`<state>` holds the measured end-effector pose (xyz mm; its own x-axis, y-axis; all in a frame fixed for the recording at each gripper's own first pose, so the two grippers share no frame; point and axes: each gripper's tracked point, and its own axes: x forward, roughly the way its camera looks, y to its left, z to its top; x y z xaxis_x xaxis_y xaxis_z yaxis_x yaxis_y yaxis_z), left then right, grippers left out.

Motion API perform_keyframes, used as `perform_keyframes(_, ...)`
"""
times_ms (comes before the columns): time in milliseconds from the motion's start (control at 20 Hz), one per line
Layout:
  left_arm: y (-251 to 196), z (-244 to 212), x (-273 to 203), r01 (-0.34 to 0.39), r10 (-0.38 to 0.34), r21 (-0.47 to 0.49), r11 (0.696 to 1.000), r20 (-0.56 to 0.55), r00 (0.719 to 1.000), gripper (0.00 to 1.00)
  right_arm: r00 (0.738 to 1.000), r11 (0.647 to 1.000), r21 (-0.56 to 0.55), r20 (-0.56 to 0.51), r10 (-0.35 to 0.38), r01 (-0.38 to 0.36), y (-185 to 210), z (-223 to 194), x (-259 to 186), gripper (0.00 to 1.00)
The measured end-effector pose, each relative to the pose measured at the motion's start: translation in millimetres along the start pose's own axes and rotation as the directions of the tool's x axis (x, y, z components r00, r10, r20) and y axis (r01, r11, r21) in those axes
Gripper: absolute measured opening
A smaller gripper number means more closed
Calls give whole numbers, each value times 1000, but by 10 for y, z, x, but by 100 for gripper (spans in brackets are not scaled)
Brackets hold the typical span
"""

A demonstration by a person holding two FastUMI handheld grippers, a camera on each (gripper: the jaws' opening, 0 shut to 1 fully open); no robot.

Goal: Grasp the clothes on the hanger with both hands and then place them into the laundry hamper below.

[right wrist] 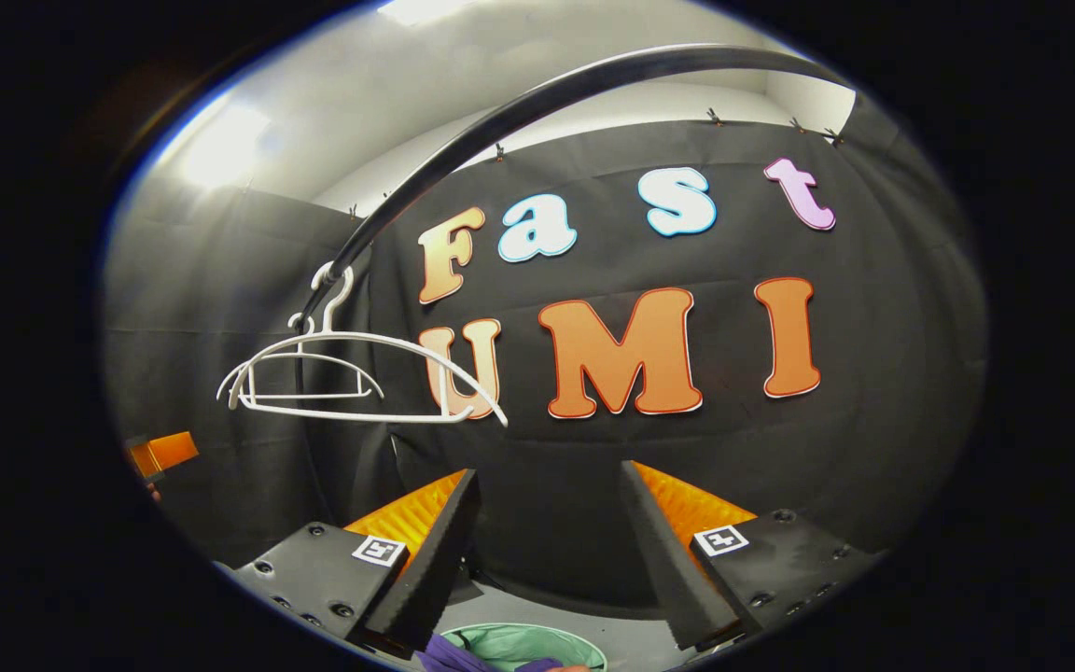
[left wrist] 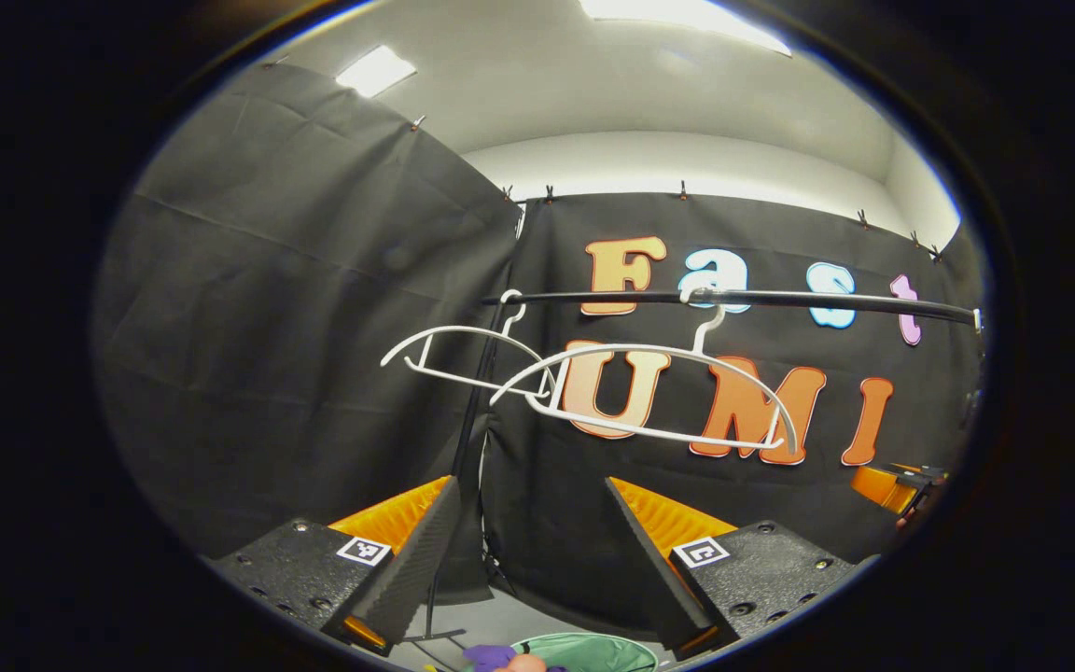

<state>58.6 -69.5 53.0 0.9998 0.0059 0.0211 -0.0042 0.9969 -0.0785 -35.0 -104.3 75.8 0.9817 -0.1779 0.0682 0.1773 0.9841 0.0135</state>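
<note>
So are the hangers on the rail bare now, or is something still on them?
Bare: both white hangers hang from the rail with nothing draped on them.

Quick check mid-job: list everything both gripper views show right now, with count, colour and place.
Hangers: two, white, bare, hooked on the rail, side by side.
Rail: one, black, running across in front of the back cloth wall.
Laundry hamper: one, pale green, on the floor below, at the bottom of both views.
Clothes: purple fabric with something orange-pink beside it, at the hamper's rim; number unclear.
Left gripper: fingers apart, holding nothing.
Right gripper: fingers apart, holding nothing.
</note>
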Motion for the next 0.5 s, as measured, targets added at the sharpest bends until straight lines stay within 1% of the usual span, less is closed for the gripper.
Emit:
perform_keyframes(250, 8, 33, -1, 0, 0, 17, 1000, 16, 1000, 91, 1000, 1000, 6, 5, -14, 14, -18, 8, 8, 87)
perform_keyframes(500, 2, 57, -9, 1, -1, 19, 1000, 23, 1000, 91, 1000, 1000, 13, 9, -8, 8, -5, 16, 2, 87)
